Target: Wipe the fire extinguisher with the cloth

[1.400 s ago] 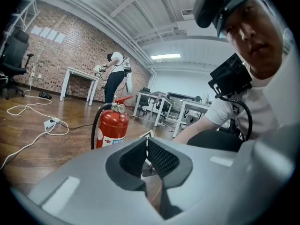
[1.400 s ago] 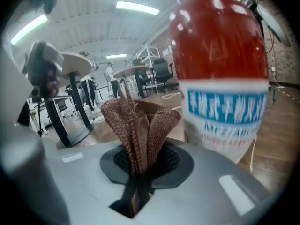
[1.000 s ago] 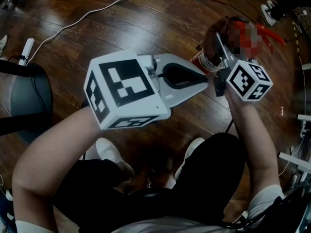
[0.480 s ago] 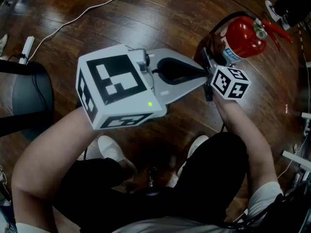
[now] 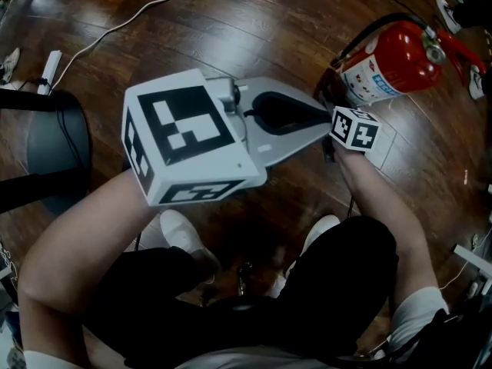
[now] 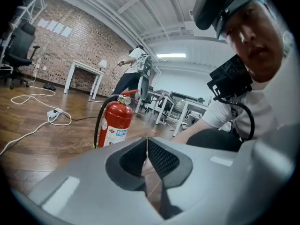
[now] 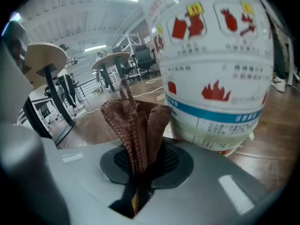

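The red fire extinguisher [image 5: 388,64] stands on the wood floor at the upper right of the head view. Its white label [image 7: 215,74] fills the right gripper view from very close. My right gripper [image 7: 140,158] is shut on a brown knitted cloth [image 7: 136,121], which stands up in folds just left of the cylinder's lower part. The right gripper's marker cube [image 5: 355,127] sits low beside the extinguisher and hides its jaws from above. My left gripper [image 5: 323,118] is shut with nothing in it, its tip close to the right gripper. It faces the extinguisher [image 6: 115,125] from a short distance.
A white cable [image 5: 115,29] snakes across the floor at the upper left, ending by a power strip [image 5: 48,71]. A black chair [image 5: 46,160] stands at the left. My shoes [image 5: 181,241] are below the grippers. White tables [image 6: 84,76] and people stand far behind.
My right gripper with the cloth has come down from the extinguisher's top to its lower part. The left gripper has hardly moved.
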